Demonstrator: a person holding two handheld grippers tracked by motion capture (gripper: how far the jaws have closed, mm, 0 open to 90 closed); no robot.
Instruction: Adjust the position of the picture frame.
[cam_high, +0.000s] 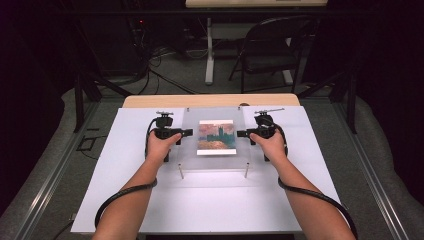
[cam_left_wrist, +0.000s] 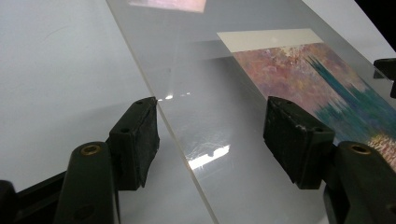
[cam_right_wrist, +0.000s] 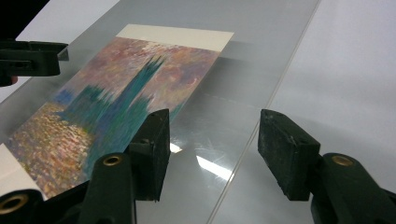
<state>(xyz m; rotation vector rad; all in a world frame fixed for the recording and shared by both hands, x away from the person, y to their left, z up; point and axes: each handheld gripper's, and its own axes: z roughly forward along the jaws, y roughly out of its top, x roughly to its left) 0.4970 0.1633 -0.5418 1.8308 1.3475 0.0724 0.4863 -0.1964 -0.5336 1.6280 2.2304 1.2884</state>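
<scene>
- Nearest to me are my two forearms, coming in from 6 o'clock in the high view. One hand goes to each side of the clear sheet (cam_high: 214, 142), so I can keep it level from both sides.
- My left gripper (cam_high: 186, 132) sits at the sheet's 9 o'clock edge. Its fingers (cam_left_wrist: 135, 140) stand wide apart, one on each side of the edge. They do not press on it.
- My right gripper (cam_high: 242, 133) sits at the 3 o'clock edge. Its fingers (cam_right_wrist: 150, 151) are also spread wide with the edge between them. Nothing is being squeezed.
- I think the sheet is resting on its own now, because both pairs of fingers are loose around it.
- The painting card (cam_high: 216, 136) lies flat in the middle, and the clear sheet covers it. I think the sheet is there to hold the card flat and keep it safe.
- Small pegs (cam_high: 181, 171) stand at the near corners, at about 7 and 5 o'clock. They seem to carry the sheet.
- All of it sits on a white board (cam_high: 125, 200) on the bench (cam_high: 210, 101), which makes the clear edges easy to see.
</scene>
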